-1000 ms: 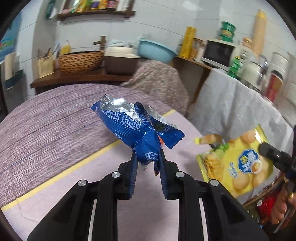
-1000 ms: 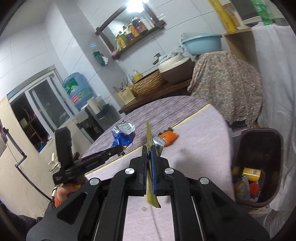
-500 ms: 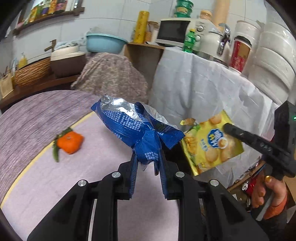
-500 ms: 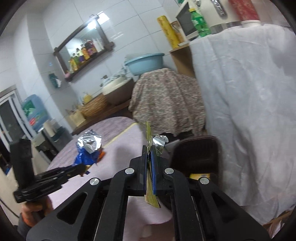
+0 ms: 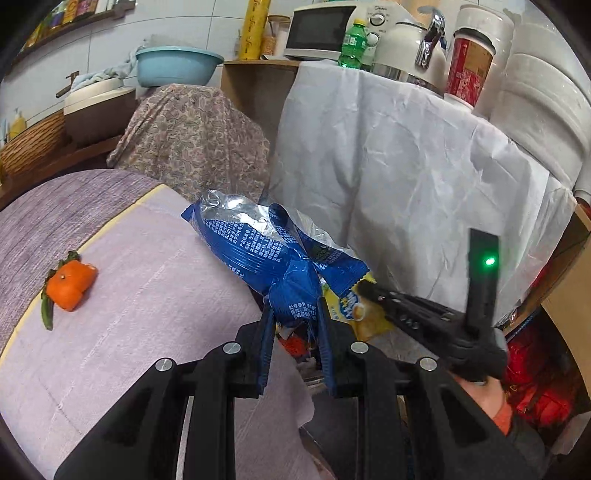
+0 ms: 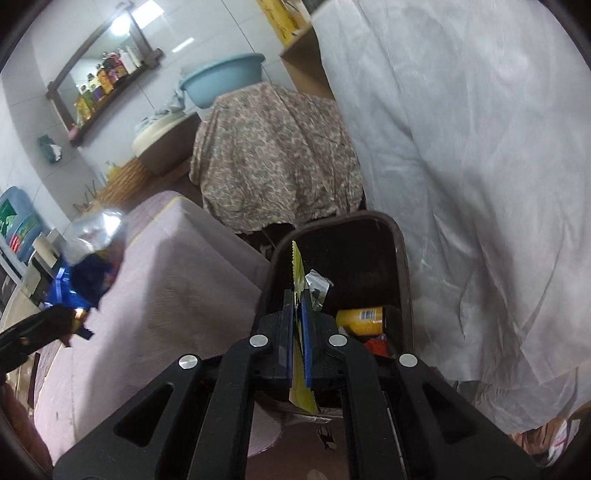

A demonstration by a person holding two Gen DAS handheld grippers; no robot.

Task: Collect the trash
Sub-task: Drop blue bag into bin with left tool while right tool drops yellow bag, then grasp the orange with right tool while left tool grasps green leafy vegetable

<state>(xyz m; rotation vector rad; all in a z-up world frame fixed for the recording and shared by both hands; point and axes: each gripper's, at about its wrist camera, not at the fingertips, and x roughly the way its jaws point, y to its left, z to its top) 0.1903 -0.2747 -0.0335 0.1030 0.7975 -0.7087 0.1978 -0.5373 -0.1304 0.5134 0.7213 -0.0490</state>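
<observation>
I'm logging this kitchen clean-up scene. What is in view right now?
blue wrapper: 1, blue and silver, in left gripper
chip bag: 1, yellow, in right gripper over the bin
bin: 1, dark brown, beside table, trash inside
orange: 1, orange, on table
table: 1, purple cloth
basin: 1, light blue, at back
microwave: 1, white, on shelf
green bottle: 1, by microwave
left gripper: 1, black, shut on wrapper
right gripper: 1, black, shut on bag
</observation>
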